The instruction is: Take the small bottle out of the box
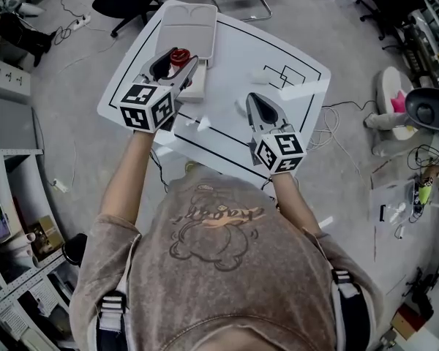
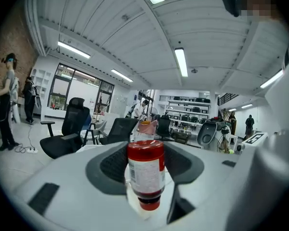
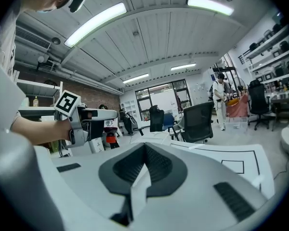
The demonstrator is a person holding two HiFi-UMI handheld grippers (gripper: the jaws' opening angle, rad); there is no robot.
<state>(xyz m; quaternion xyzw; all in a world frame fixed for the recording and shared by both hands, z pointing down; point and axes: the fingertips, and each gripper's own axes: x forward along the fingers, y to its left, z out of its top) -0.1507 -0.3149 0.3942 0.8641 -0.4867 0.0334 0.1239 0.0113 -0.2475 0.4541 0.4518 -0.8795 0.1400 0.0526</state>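
Head view, table [image 1: 234, 57]: we see a white top with black lines drawn on it, turned cornerwise to us.
Head view, box [image 1: 195, 88]: white, by the table's far-left edge near the far corner, with its lid [image 1: 188, 29] thrown open toward that corner.
Head view, left gripper [image 1: 181, 63]: it is over the box and clenched on the small bottle [image 1: 178, 54], whose red end faces up.
Head view, right gripper [image 1: 256, 101]: over the middle of the table toward the near corner, well apart from the box.
Left gripper view, small bottle [image 2: 145, 170]: red with a white label, it stands between the 2 jaws, which press on it from both sides.
Right gripper view, right gripper [image 3: 144, 150]: the 2 jaws meet at their tips and nothing is between them.
Right gripper view, left gripper [image 3: 89, 124]: it shows at the left with its marker cube [image 3: 67, 104], and the bottle's red shows in it; we cannot tell whether the bottle is clear of the box.
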